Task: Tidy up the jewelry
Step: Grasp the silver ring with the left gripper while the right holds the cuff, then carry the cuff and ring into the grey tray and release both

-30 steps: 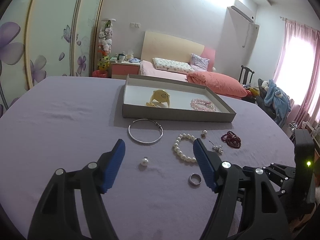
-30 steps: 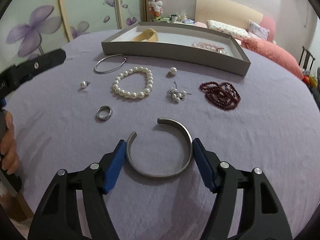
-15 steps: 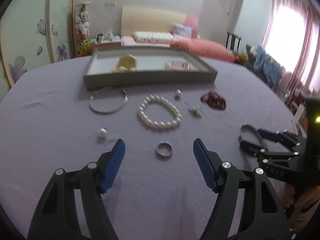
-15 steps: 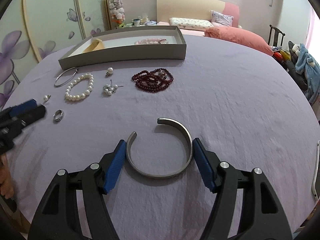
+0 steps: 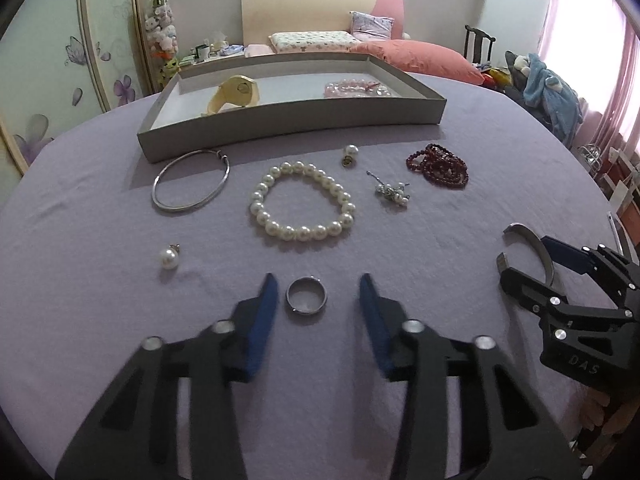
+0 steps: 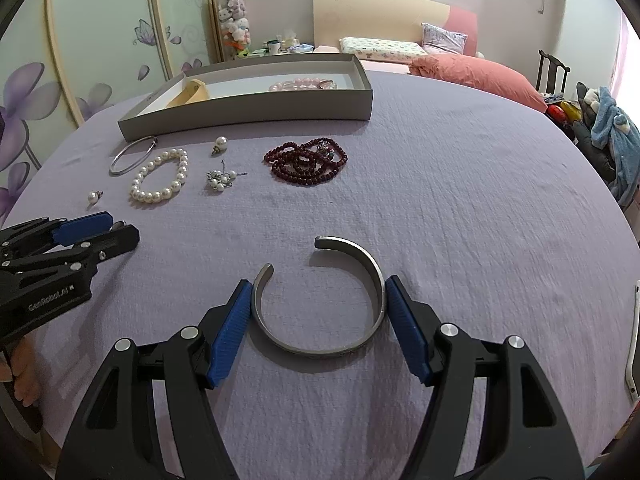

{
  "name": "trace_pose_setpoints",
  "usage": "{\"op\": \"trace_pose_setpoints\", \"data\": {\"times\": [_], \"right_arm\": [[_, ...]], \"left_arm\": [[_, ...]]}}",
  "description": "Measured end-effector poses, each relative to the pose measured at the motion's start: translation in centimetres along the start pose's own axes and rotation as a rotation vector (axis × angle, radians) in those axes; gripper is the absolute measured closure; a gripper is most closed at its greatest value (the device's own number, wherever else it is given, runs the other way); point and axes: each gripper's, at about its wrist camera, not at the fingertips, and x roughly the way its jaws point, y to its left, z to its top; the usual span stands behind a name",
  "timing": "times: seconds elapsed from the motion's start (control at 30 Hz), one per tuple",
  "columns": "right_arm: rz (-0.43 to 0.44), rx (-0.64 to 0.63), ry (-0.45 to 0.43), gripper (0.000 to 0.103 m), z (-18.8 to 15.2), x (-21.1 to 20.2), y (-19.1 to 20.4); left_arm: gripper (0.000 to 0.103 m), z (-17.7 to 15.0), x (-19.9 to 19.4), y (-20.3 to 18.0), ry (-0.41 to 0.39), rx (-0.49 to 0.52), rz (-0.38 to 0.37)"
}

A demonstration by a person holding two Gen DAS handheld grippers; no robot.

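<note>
My left gripper (image 5: 316,300) is wide open w/ the small silver band ring (image 5: 306,300) between its jaws; I should close gently, centred. My right gripper (image 6: 318,312) grips the open silver metal cuff bracelet (image 6: 320,300), next stop prob. the grey cardboard tray (image 6: 248,114).

Purple tablecloth (image 6: 460,208) is covering the round table. Bed with cream headboard (image 5: 308,10) is sitting behind it, coral duvet (image 6: 476,76) and patterned pillow (image 5: 316,40) lying on top. Plush toys (image 6: 234,28) are stacking in a clear column by the floral wardrobe doors (image 6: 100,40). Pink curtains (image 5: 600,52) are hanging right, blue clothing (image 5: 554,88) draping a chair.
</note>
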Motion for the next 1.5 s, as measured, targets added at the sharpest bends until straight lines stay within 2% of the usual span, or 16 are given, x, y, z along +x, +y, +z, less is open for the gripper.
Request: {"op": "trace_pose_setpoints", "data": {"times": [0.03,0.07,0.43,0.5,0.67,0.73,0.77,0.9,1.13,1.5], "right_arm": [[0.0,0.0,0.0,0.036,0.0,0.0,0.0],[0.0,0.0,0.0,0.036,0.0,0.0,0.0],[0.002,-0.014,0.009,0.035,0.0,0.0,0.1],[0.015,-0.019,0.016,0.028,0.0,0.0,0.2],[0.026,-0.046,0.028,0.024,-0.3,-0.2,0.4],[0.028,-0.051,0.023,0.028,-0.4,-0.2,0.3],[0.027,-0.049,0.013,0.036,-0.4,-0.3,0.2],[0.031,-0.042,0.01,0.036,-0.3,-0.4,0.2],[0.09,-0.017,-0.033,0.037,0.0,-1.2,0.4],[0.114,-0.009,-0.075,0.037,0.6,-2.1,0.7]], "left_arm": [[0.074,0.0,0.0,0.0,0.0,0.001,0.002],[0.081,0.0,-0.1,0.0,-0.001,0.001,-0.001],[0.081,-0.5,-1.0,2.6,-0.016,-0.083,-0.04],[0.081,-0.7,-1.4,3.5,-0.024,-0.104,-0.033],[0.081,-0.9,-2.4,5.3,-0.045,-0.14,-0.016],[0.081,-1.0,-2.7,5.8,-0.051,-0.152,-0.01],[0.081,-1.0,-2.8,6.0,-0.053,-0.157,-0.009],[0.081,-1.2,-3.3,6.4,-0.067,-0.172,-0.019],[0.081,-1.4,-3.9,6.5,-0.08,-0.173,-0.022],[0.081,-1.4,-4.9,6.7,-0.104,-0.187,-0.025]]}}
